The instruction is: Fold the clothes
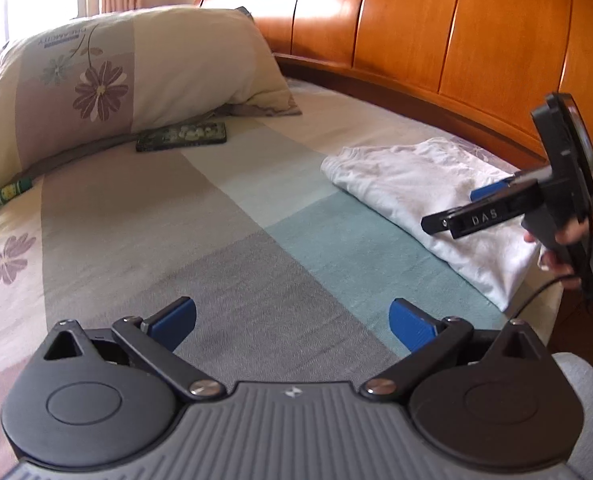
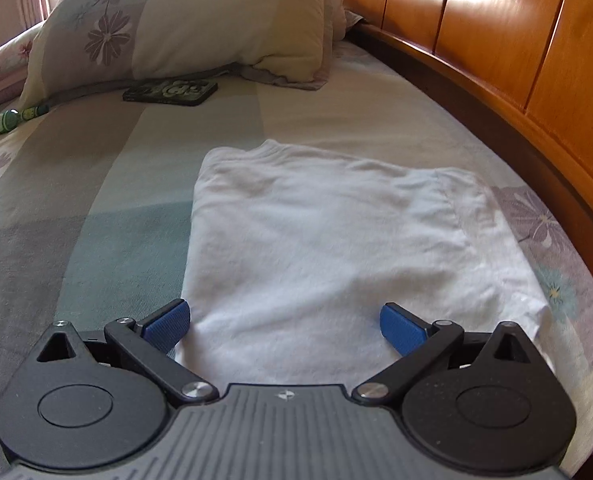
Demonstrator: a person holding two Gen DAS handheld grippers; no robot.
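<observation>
Through the left wrist camera, my left hand-held gripper (image 1: 292, 322) gapes wide over the bed (image 1: 224, 216), holding nothing. Through the right, my right hand-held gripper (image 2: 285, 324) spreads empty above the folded white shirt (image 2: 336, 240) by the headboard (image 2: 496, 40).

White garment (image 2: 336, 240) folded flat on bed (image 2: 96, 184)

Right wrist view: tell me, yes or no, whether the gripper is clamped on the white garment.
No: the right gripper has its blue fingers spread wide open above the folded white garment, gripping nothing.
</observation>
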